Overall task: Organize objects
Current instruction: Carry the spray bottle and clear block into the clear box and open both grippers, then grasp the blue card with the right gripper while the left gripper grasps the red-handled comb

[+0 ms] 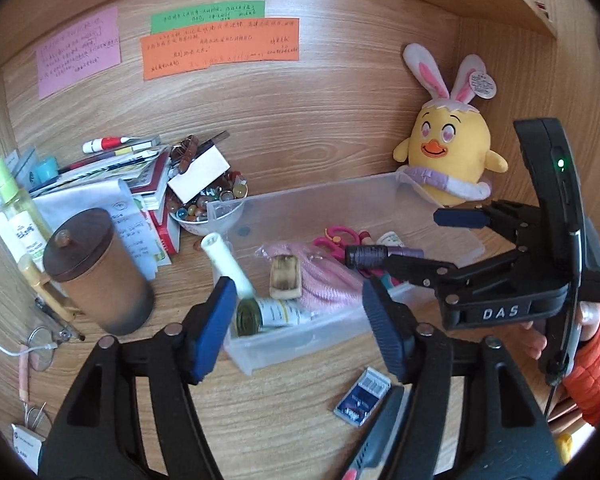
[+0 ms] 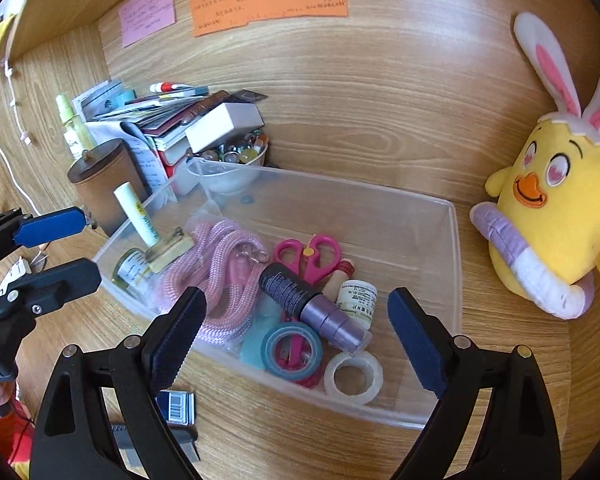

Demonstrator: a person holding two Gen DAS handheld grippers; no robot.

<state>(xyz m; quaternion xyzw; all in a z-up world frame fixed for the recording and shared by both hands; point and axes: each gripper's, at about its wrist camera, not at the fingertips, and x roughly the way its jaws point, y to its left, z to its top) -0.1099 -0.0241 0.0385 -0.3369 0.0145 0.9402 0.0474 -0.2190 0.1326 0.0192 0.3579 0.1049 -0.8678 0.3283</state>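
A clear plastic bin sits on the wooden desk and also shows in the left wrist view. It holds a pink rope, pink scissors, a purple tube, tape rolls, a small bottle and a white stick. My left gripper is open and empty above the bin's near left end. My right gripper is open and empty above the bin's near side; it also shows in the left wrist view, over the purple tube.
A yellow plush chick stands right of the bin. A brown lidded canister, a bead bowl, a pile of books and a spray bottle crowd the left. A small barcoded card lies in front of the bin.
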